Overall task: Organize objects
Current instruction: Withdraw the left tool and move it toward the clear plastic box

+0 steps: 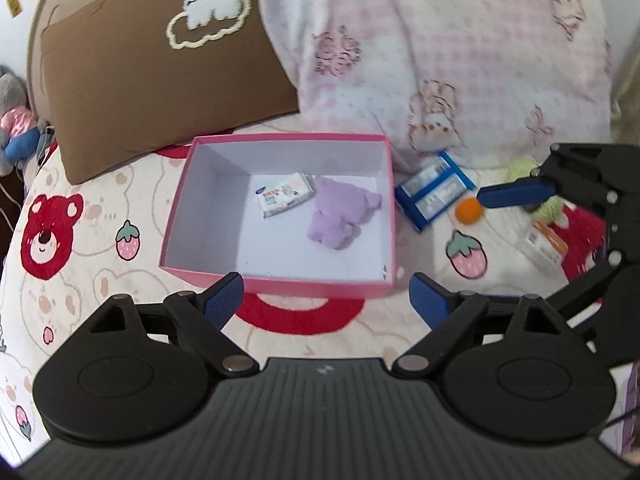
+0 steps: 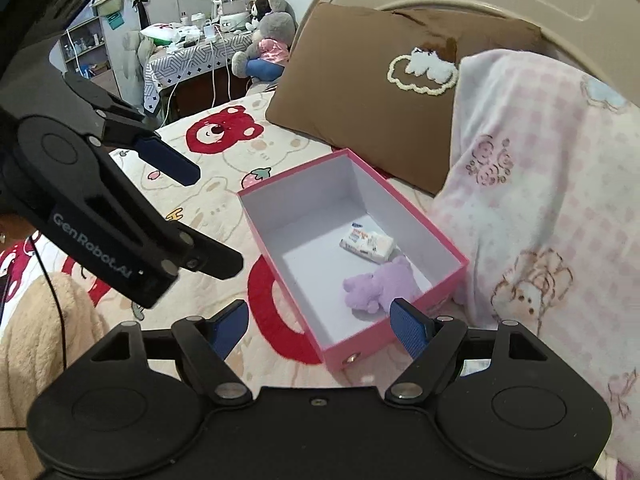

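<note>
Currently logged: pink box [image 1: 276, 280] sat open on bear-print bedspread [image 1: 100, 280], white inside. Held two items on its floor: small white tissue pack [image 1: 285, 195] and purple plush bear [image 1: 340, 216], just beside each other, maybe touching. Outside box, on its right side in left wrist view: blue packet [image 1: 434, 196], near the box wall; orange ball [image 1: 470, 211] just beyond that; green yarn-like thing [image 1: 524, 166] and orange-and-white carton [image 1: 546, 242] further right, partly hidden.

Left gripper [image 1: 326, 296] hovered at box's near wall, jaws wide apart, nothing between them. Right gripper [image 2: 318, 322] seen from own camera with jaws also spread, empty, right pad overlapping the box's near corner in the view; contact could not be told. In left wrist view, one blue finger [image 1: 514, 194] of right gripper sat over the orange ball area; touching or above, could not tell.

Brown pillow [image 2: 380, 128] and pink checked blanket [image 2: 540, 200] lay behind box. Grey plush toy [image 2: 268, 40] sat past the bed's far edge.
</note>
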Demonstrator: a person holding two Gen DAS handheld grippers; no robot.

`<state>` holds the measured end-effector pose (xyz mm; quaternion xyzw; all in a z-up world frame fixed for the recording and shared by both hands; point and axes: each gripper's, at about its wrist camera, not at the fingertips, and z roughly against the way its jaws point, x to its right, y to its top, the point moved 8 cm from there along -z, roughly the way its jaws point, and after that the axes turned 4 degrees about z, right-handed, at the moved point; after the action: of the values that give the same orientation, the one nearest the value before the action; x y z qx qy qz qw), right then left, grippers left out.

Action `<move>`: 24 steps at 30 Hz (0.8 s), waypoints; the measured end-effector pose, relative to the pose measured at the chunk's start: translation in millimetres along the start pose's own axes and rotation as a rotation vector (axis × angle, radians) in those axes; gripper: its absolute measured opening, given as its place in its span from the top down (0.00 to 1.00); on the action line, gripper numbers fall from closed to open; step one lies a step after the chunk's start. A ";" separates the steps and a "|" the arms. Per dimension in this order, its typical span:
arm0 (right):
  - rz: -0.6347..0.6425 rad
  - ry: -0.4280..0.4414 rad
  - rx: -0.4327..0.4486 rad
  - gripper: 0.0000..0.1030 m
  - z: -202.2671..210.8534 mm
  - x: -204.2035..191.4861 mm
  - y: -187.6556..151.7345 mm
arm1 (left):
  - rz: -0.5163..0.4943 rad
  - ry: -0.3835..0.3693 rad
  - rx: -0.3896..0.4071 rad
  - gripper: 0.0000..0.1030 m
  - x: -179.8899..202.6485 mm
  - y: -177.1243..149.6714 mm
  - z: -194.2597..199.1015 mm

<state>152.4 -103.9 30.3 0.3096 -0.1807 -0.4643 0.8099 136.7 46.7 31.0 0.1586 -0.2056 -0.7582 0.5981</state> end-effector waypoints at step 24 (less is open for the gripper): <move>-0.030 0.002 -0.106 0.21 61.0 -1.4 -104.6 | -0.151 -0.180 -0.080 0.13 109.4 -39.9 3.2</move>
<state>49.3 -162.5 5.6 0.2693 -0.1507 -0.4849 0.8183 75.9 -51.3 14.3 0.0805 -0.2156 -0.8197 0.5245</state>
